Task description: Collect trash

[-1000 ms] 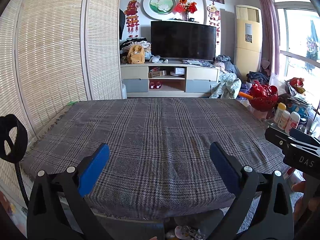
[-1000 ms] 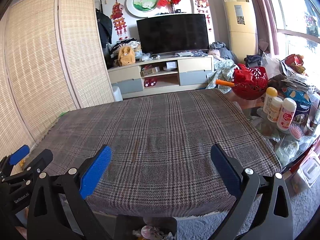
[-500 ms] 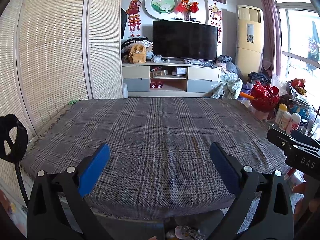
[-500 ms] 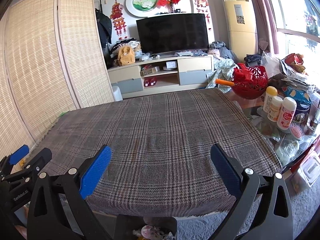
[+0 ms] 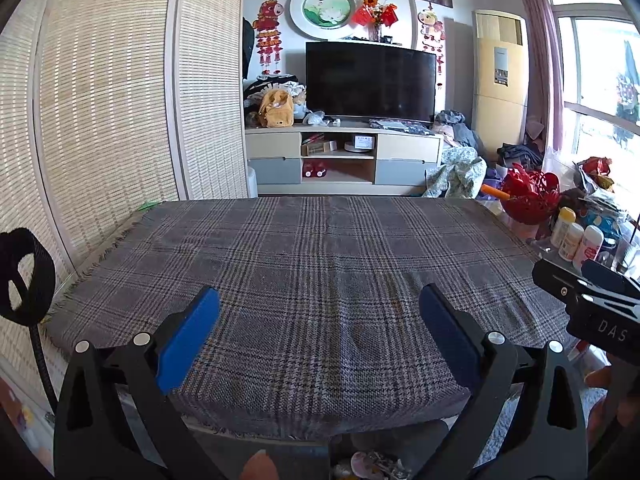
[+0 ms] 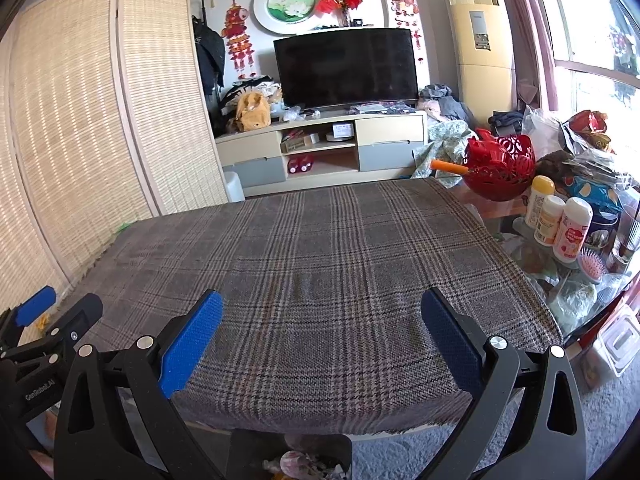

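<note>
My left gripper is open and empty, held over the near edge of a table under a grey plaid cloth. My right gripper is open and empty too, over the same near edge. The right gripper's side shows at the right of the left wrist view; the left gripper shows at the lower left of the right wrist view. I see no loose trash on the cloth. Below the near edge, crumpled scraps lie in a dark bin, also in the left wrist view.
A glass side table at the right holds a red basket, three bottles, bags and a pink brush. A TV stand is behind, woven screens to the left. A clear plastic box is on the floor.
Both grippers stay open and nearly still. The left wrist view has tilted slightly, so the table sits a little lower in it.
</note>
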`<state>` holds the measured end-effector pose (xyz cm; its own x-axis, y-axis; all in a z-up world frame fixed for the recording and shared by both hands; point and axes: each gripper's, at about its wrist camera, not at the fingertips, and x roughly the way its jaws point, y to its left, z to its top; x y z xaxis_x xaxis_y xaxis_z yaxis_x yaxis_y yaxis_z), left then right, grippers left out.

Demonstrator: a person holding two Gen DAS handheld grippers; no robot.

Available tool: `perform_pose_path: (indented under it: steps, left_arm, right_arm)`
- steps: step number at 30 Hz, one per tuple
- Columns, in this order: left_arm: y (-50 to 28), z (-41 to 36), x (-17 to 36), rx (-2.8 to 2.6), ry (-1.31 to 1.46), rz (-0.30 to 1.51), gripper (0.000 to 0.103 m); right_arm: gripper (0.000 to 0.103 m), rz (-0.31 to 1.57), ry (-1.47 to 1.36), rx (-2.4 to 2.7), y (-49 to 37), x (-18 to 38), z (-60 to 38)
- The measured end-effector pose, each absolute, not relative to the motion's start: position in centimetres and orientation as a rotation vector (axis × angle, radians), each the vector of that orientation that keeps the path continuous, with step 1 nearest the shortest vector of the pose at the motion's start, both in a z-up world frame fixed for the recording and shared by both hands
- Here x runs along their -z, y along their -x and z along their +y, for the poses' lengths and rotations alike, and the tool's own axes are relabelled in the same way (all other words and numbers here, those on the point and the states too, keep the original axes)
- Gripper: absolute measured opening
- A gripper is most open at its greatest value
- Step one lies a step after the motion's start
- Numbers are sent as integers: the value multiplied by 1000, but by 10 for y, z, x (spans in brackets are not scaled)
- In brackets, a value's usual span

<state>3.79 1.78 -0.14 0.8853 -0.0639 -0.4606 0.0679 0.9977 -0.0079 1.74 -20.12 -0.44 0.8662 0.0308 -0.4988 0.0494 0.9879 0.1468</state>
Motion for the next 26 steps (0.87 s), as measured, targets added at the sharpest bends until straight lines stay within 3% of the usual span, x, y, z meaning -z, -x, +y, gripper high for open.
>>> perform_pose_path:
  steps: [26]
  left_arm:
    - [-40, 23, -2, 45, 16, 496, 95]
  right_arm:
    - [100, 519, -155, 10, -17, 3, -200]
